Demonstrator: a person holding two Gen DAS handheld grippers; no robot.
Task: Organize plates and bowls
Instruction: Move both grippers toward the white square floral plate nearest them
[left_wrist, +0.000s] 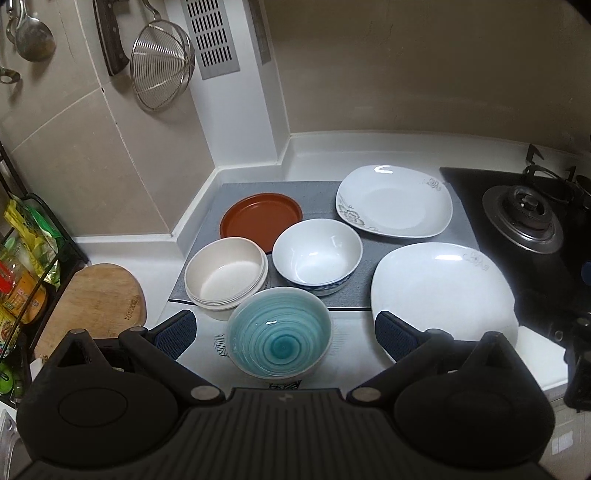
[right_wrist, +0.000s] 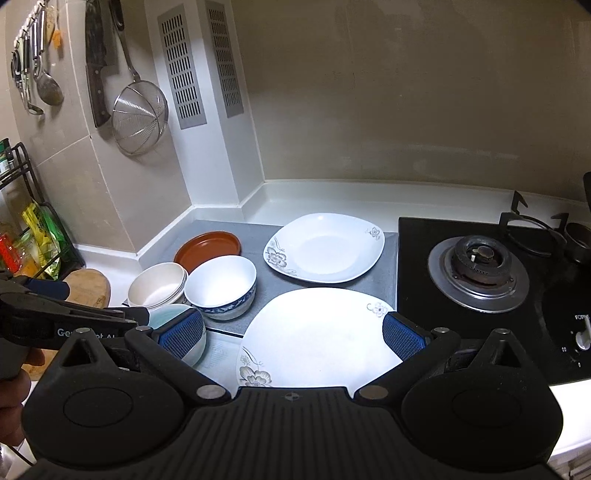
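On a grey mat (left_wrist: 317, 199) lie a brown round plate (left_wrist: 258, 216), a stack of cream bowls (left_wrist: 225, 277), a white bowl with a blue band (left_wrist: 317, 254) and a square white floral plate (left_wrist: 395, 201). A second square white plate (left_wrist: 443, 295) lies nearer, right. A teal swirl bowl (left_wrist: 279, 332) stands between the open fingers of my left gripper (left_wrist: 284, 332), which hovers above it. My right gripper (right_wrist: 291, 336) is open above the near square plate (right_wrist: 314, 336). The left gripper also shows in the right wrist view (right_wrist: 66, 321) beside the teal bowl (right_wrist: 173, 332).
A black gas stove (right_wrist: 480, 273) sits to the right. A wooden cutting board (left_wrist: 96, 302) and a rack with packets (left_wrist: 29, 258) are at the left. A strainer (left_wrist: 162, 62), knife and ladles hang on the tiled wall.
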